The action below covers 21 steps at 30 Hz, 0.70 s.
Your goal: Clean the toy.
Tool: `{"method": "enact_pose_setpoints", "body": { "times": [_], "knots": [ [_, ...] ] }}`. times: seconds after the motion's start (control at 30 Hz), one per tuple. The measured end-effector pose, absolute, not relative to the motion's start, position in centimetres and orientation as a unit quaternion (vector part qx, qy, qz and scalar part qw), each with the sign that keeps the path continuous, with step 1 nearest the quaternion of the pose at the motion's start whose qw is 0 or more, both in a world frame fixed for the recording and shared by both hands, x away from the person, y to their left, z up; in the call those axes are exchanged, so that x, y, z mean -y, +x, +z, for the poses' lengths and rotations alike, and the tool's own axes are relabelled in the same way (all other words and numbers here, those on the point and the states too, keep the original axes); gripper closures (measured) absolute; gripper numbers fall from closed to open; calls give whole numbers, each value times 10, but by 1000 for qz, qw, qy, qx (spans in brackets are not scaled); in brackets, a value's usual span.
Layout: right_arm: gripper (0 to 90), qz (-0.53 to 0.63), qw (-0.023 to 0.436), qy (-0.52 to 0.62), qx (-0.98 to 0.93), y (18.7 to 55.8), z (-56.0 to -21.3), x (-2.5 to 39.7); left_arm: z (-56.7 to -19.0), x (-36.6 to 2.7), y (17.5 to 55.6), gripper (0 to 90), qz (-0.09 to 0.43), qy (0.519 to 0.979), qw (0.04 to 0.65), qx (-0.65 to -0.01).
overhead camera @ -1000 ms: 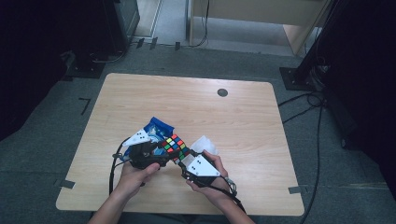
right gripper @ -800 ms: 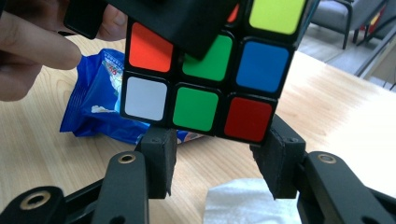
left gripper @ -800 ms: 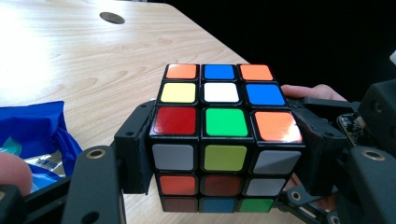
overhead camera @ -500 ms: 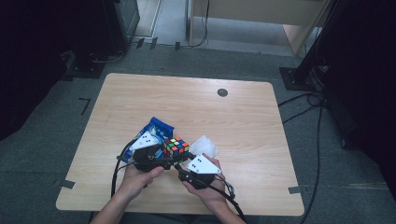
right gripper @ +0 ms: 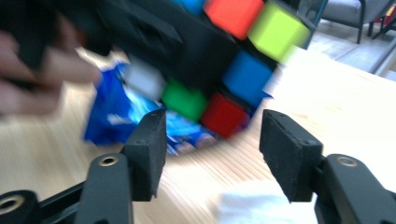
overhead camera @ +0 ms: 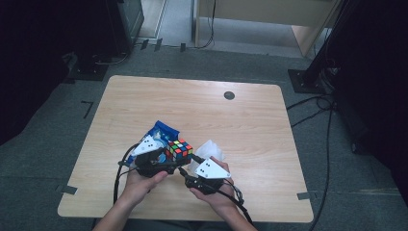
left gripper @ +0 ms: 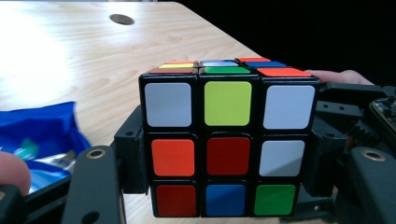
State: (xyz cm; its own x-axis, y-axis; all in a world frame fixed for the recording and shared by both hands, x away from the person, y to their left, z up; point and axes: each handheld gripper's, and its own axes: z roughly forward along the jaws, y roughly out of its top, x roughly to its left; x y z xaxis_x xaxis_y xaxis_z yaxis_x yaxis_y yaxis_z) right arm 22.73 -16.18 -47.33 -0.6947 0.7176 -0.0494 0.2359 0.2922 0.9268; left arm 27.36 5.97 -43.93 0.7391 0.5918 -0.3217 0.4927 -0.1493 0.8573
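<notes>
Cube (overhead camera: 179,149) held off the table (overhead camera: 250,120), clamped between the jaws of the left gripper (overhead camera: 166,161); in the left gripper view a jaw pad presses each side face of the cube (left gripper: 228,140). Near face, rows top to bottom: white, yellow-green, white; orange, red, white; red, blue, green.

Right gripper (overhead camera: 188,173) sits just right of and nearer the person than the cube, jaws spread wide and holding nothing. In the right gripper view its jaws (right gripper: 212,149) point at the cube's underside (right gripper: 219,88), which is blurred and close ahead, not between the pads. Cannot tell whether a jaw tip touches the cube.

Around the cube:
- Blue packet (overhead camera: 161,131) lying on the table just behind and left of the cube, partly covered by the left gripper's grey plate. Also seen at lower left in the left gripper view (left gripper: 37,135) and under the cube in the right gripper view (right gripper: 112,116).
- White crumpled wrapper (overhead camera: 210,149) just right of the cube, touching or nearly touching the right gripper; too small to tell which.
- Dark round hole (overhead camera: 229,95) in the table, well beyond the cube towards the far edge.

Left hand (overhead camera: 139,180) and right hand (overhead camera: 214,192) grip the tools near the table's front edge.
</notes>
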Motion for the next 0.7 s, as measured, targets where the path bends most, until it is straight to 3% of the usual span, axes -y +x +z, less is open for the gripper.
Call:
{"method": "enact_pose_setpoints", "body": {
  "times": [0.3, 0.7],
  "knots": [
    [371, 443, 193, 397, -780, 271, -498, 196, -450, -69, 281, 339, 60, 761, 533, -366],
    [347, 375, 184, 410, -811, 288, -520, 192, -454, -68, 280, 340, 71, 771, 525, -352]
  ]
}}
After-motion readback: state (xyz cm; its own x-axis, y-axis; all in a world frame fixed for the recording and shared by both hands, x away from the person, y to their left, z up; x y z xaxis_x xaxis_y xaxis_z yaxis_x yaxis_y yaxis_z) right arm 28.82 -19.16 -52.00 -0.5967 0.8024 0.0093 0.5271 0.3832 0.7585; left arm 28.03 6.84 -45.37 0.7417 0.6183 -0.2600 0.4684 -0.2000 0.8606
